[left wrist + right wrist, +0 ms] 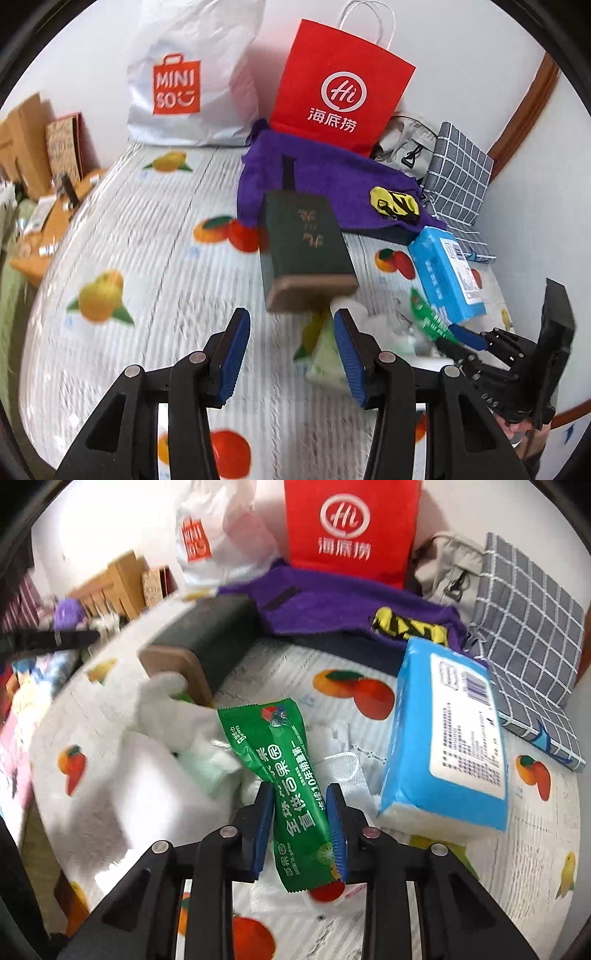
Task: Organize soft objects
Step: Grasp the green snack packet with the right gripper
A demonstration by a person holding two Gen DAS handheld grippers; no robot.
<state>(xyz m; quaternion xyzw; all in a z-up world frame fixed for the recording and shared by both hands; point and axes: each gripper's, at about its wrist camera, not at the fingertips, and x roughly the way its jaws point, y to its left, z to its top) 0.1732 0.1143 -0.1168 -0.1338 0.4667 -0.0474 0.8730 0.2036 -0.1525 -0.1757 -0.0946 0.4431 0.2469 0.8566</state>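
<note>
Fruit-print tablecloth (369, 686); right-wrist-only gripped green packet (291, 775)

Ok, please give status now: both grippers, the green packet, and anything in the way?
Right gripper shut on green packet. Left gripper open, empty. Blue tissue pack beside packet, white soft items close on the other side.
</note>
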